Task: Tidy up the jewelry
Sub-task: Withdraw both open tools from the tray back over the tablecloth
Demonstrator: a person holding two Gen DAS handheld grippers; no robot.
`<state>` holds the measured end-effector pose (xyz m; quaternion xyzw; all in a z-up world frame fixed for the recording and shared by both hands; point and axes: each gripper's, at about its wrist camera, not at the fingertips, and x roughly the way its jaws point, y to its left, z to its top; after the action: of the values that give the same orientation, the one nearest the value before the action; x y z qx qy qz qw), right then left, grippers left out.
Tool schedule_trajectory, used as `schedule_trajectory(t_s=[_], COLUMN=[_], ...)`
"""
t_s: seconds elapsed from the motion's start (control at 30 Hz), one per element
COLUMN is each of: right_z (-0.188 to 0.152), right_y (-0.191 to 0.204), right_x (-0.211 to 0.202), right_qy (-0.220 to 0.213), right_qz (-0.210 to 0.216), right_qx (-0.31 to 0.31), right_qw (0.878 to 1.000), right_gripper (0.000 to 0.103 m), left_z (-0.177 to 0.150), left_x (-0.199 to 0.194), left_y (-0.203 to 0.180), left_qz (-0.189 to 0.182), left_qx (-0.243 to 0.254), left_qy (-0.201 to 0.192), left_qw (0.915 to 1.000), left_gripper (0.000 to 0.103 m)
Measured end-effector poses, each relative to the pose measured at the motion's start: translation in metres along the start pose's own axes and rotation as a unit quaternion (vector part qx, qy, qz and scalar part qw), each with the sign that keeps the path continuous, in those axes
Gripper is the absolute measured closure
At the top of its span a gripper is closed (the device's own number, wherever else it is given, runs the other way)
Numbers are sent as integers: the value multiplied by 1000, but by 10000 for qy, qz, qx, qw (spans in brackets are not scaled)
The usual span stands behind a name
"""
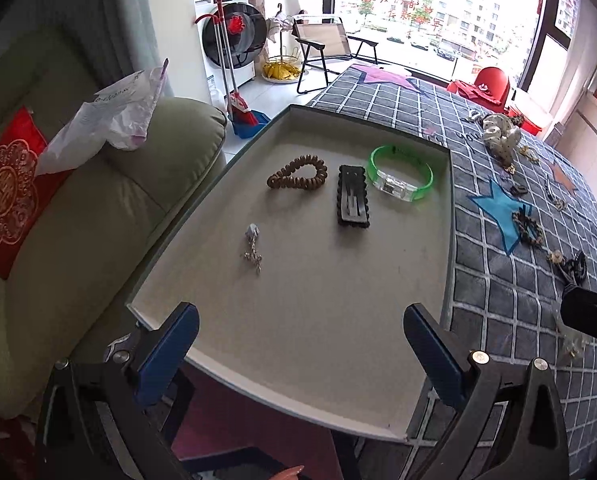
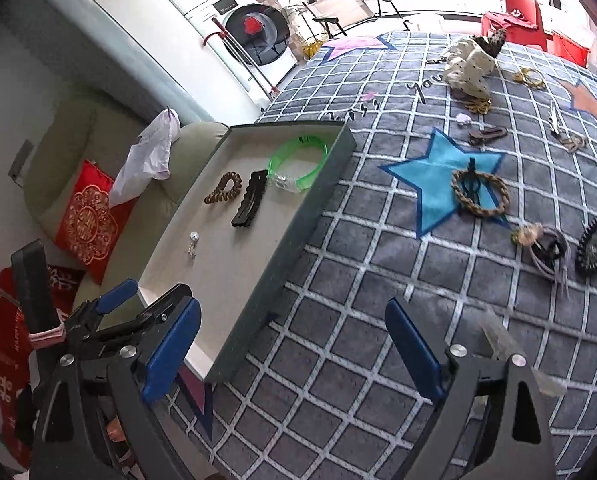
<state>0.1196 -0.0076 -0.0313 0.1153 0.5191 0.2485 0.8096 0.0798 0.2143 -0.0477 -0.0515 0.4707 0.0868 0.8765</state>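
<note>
Hovering above the near rim of a shallow grey tray (image 1: 451, 216), the left gripper (image 1: 300, 344) holds its blue pads wide apart with nothing between them, seen from the left wrist camera. Four pieces lie apart on the tray's pale floor: a brown spiral hair tie (image 1: 297, 177), a black hair clip (image 1: 352, 200) just right of it, a green translucent bracelet (image 1: 399, 178) near the far right corner, and a small silver charm (image 1: 253, 247) closer to the camera. The tray rests on a grey checked cloth (image 1: 494, 276) with coloured stars, its left part overhanging toward a green sofa (image 1: 98, 216) bearing a red cushion (image 1: 8, 188) and a plastic bag (image 1: 110, 120).

From the right wrist camera, the right gripper (image 2: 292, 350) likewise stands released and empty over the checked cloth (image 2: 338, 340), just beside the tray's (image 2: 294, 236) outer wall. More accessories are scattered on the cloth to the right: a braided ring (image 2: 480, 193) on a blue star (image 2: 430, 184), a black spiral hair tie (image 2: 592, 247), a tangle of cords (image 2: 542, 246), and a cream polka-dot scrunchie (image 2: 468, 64) farther back. The left gripper (image 2: 138, 308) shows at lower left, open.
</note>
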Motion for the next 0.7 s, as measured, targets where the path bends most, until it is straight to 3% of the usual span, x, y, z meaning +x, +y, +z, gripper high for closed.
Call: schedule_trajectory(t_s=[0.07, 0.17, 0.27, 0.43, 0.7], right_z=[-5, -14, -23, -37, -63], right_y=[1, 1, -6, -34, -94], right_x=[-3, -10, -18, -35, -78], right_qy=[-29, -111, -140, -124, -323], right_qz=[-9, -21, -34, -260, -1122], right_qx=[-42, -92, -56, 205, 492], right_qw=[10000, 9999, 9999, 9994, 9919], right_gripper=[0, 0, 0, 0, 0], left_z=[-3, -7, -12, -21, -29], left_x=[-4, -9, -12, -25, -51], left_y=[-1, -3, -4, -20, -74], left_qz=[95, 360, 383, -33, -773], left_qx=[30, 82, 132, 256, 522], left_qy=[-52, -122, -113, -114, -232], left_qw=[9999, 9992, 9991, 9996, 9954], left_gripper=[0, 0, 0, 1, 0])
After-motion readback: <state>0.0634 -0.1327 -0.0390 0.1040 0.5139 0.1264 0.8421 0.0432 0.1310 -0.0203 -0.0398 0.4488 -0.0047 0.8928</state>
